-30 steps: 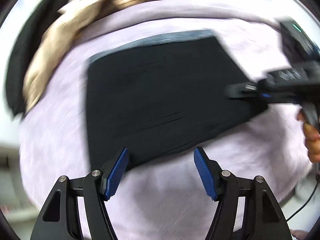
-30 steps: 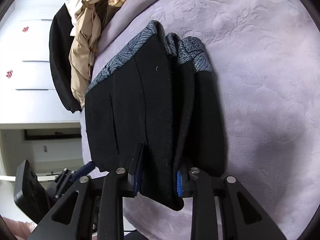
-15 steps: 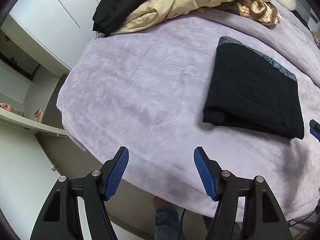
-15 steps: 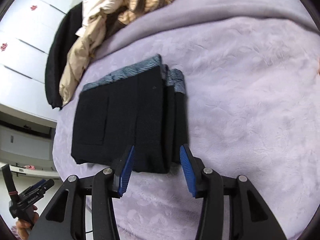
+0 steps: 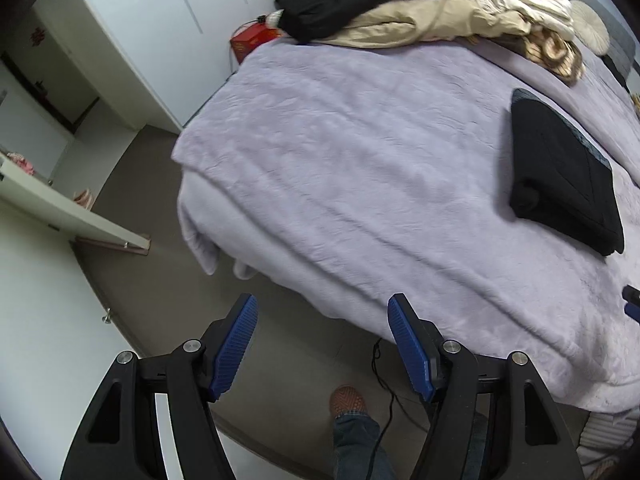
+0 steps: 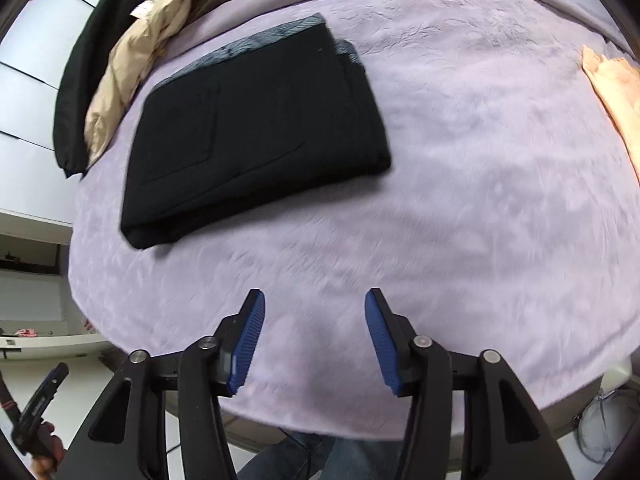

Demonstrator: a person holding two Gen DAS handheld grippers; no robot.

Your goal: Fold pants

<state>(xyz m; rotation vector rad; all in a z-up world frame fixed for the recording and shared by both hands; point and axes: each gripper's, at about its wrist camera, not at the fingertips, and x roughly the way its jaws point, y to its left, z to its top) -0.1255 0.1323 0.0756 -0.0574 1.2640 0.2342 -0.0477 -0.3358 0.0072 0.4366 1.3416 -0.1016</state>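
1. The bed (image 5: 360, 152) fills most of both views, covered with a lilac plush blanket (image 6: 460, 200) whose near edge hangs over the side toward the brown floor (image 5: 160, 280).
2. A heap of clothes (image 5: 420, 4), a black garment on top of beige and cream ones, lies along the far edge of the bed, reaching its far left corner.
3. The pants (image 6: 256, 124) lie folded into a flat black rectangle on the blanket, well in from the near edge and just short of the heap; a patterned grey-blue waistband shows along their far side. In the left wrist view they (image 5: 560, 172) sit toward the right side of the bed.
4. The left hand-held gripper (image 5: 322, 344) hangs past the near edge of the bed, over the floor, its blue pads (image 5: 234, 348) spread apart with nothing between them; it is released.
5. The right hand-held gripper (image 6: 314, 340) hovers over bare blanket near the bed's near edge, apart from the pants. Its jaws have just been opening, and nothing lies between the blue pads (image 6: 248, 340); it has let go.
6. A pale orange cloth (image 6: 612, 92) lies at the right edge of the bed.
7. A person's jeans leg and brown shoe (image 5: 347, 400) stand on the floor below the left hand-held gripper, beside a thin black cable (image 5: 380, 376).
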